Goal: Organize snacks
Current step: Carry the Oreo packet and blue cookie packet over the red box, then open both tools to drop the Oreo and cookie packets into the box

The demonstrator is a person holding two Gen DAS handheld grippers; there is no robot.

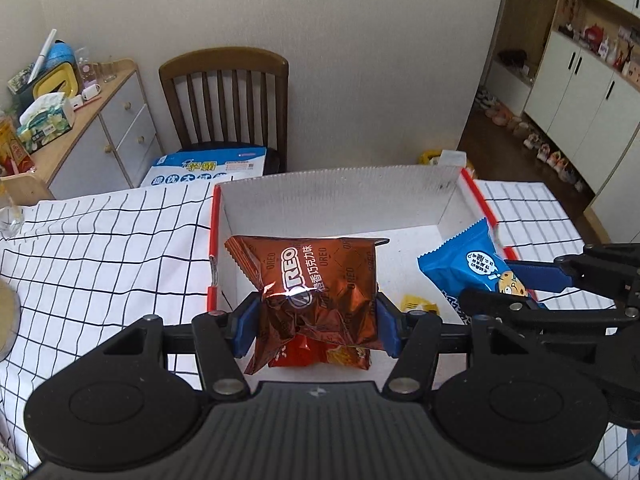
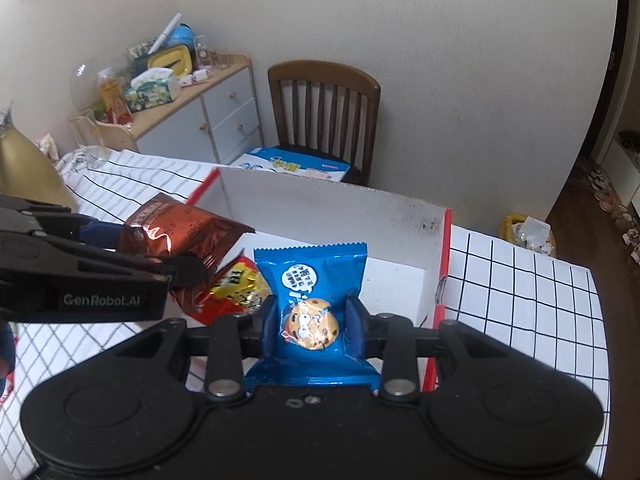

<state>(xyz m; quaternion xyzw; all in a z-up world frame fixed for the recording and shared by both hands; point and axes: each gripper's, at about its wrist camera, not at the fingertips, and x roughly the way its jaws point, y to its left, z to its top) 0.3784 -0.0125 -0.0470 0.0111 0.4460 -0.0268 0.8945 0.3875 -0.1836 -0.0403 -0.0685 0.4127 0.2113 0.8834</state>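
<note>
We have the left hand-held gripper (image 1: 316,322) clamped on the brown Oreo packet (image 1: 316,280) and the right hand-held gripper (image 2: 311,328) clamped on the blue cookie packet (image 2: 316,300), both over the white box (image 1: 340,200). We should lower each clear of the red-and-yellow packet (image 2: 234,284) lying inside, keep the two apart, and let go only once they rest on the box floor.

A crinkled brown Oreo packet (image 1: 320,292) hangs above the white box (image 1: 340,196), a blue cookie packet (image 2: 316,304) at its three o'clock, a red-yellow packet (image 2: 232,284) lying inside.

- The left black two-finger gripper with blue pads (image 1: 316,320) tilts downward, clamped on a packet.
- The right black blue-padded gripper (image 2: 312,326) angles down likewise, apparently pinching its packet.
</note>
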